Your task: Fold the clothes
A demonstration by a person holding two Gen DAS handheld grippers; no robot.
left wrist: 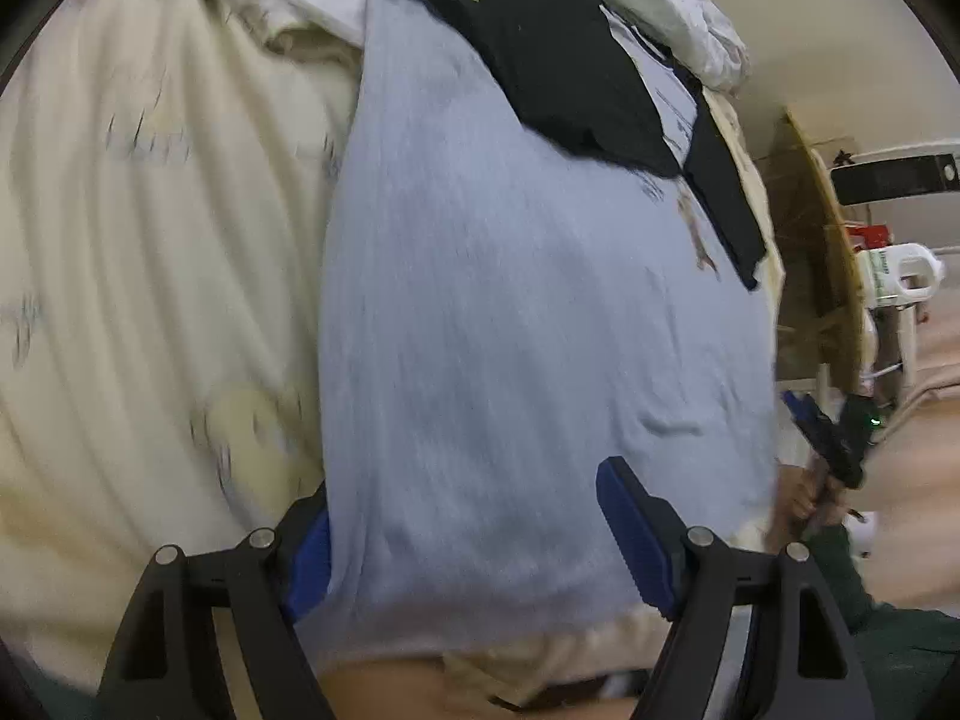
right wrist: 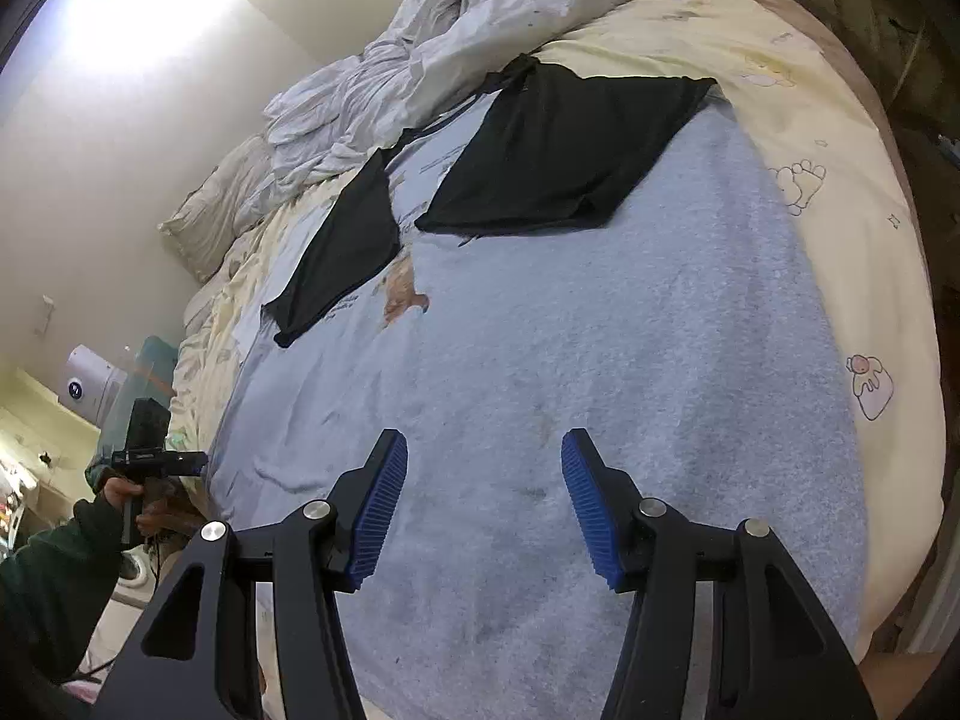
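Observation:
A light blue shirt (left wrist: 510, 300) (right wrist: 600, 330) lies flat on the bed, its two black sleeves (right wrist: 570, 150) (right wrist: 342, 258) folded in over the chest. In the left wrist view the sleeves (left wrist: 552, 72) sit at the far end. My left gripper (left wrist: 474, 540) is open wide, low over the shirt's near end. One of its fingers is at the shirt's side edge and the other is over the cloth. My right gripper (right wrist: 486, 492) is open above the shirt's lower part, with nothing between its pads. Each view also shows the other gripper (left wrist: 834, 444) (right wrist: 150, 456), held in a hand.
The shirt rests on a cream sheet with cartoon prints (left wrist: 150, 240) (right wrist: 840, 210). A crumpled white duvet (right wrist: 450, 60) and a pillow (right wrist: 222, 210) lie at the head of the bed. A white appliance (right wrist: 90, 384) and a white jug (left wrist: 900, 276) stand beside the bed.

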